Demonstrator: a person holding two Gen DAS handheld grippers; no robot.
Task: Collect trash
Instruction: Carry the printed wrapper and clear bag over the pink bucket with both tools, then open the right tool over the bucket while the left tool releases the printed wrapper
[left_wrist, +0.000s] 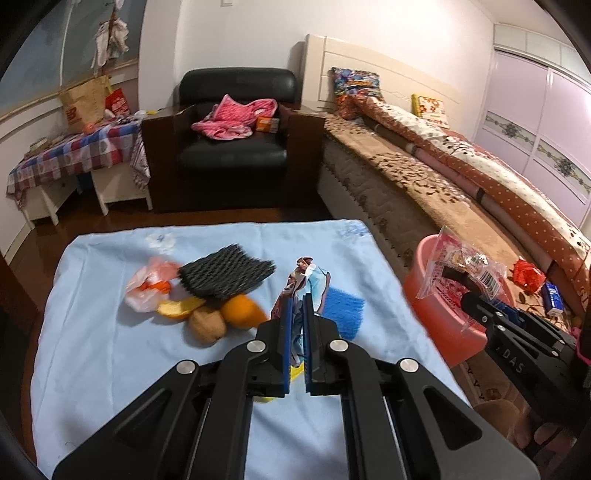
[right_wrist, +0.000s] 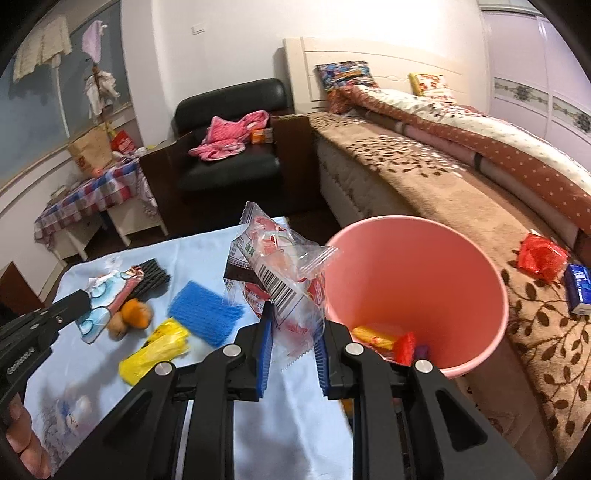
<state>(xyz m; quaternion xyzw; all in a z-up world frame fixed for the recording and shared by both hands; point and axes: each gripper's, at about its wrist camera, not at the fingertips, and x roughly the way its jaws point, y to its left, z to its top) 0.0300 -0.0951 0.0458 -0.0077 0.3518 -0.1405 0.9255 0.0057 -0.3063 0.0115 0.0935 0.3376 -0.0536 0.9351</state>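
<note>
Item 1, clear snack wrapper (right_wrist: 280, 273): held upright between the blue pads of the right tongs (right_wrist: 293, 354), just left of the pink bin's (right_wrist: 480, 332) rim and not yet over its mouth. The pads are spread fairly wide with only thin film between them, so whether the pinch is firm cannot be told. Judged very light, limp, crackly and slippery; best taken low at the crimped seam, where layers are doubled.

Item 2, crumpled printed wrapper (left_wrist: 304, 280): pinched between the left tongs (left_wrist: 297, 350), whose pads are pressed nearly together, above the middle of the worktop (left_wrist: 110, 369). Judged light and soft, springy where crumpled; a hold across the bunched middle is favoured.

Item 3, yellow bag (right_wrist: 155, 350): lying flat near the worktop's near edge. Thin and slick; an edge or fold must be lifted.

Item 4, blue foam net (right_wrist: 207, 317) and black foam net (left_wrist: 225, 275): lying mid-worktop, the black one resting partly on the fruit. Light, soft, compressible, grippy; any edge serves.

Item 5, orange peel (left_wrist: 179, 308), walnut (left_wrist: 207, 325) and orange (left_wrist: 242, 312): clustered left of centre. The walnut is hard, round and apt to roll; the peel is limp.

Item 6, orange-and-white plastic bag (left_wrist: 147, 284): at the cluster's left, flimsy.

Bin contents: a few yellow and red wrappers (right_wrist: 384, 339) at the bottom.
</note>
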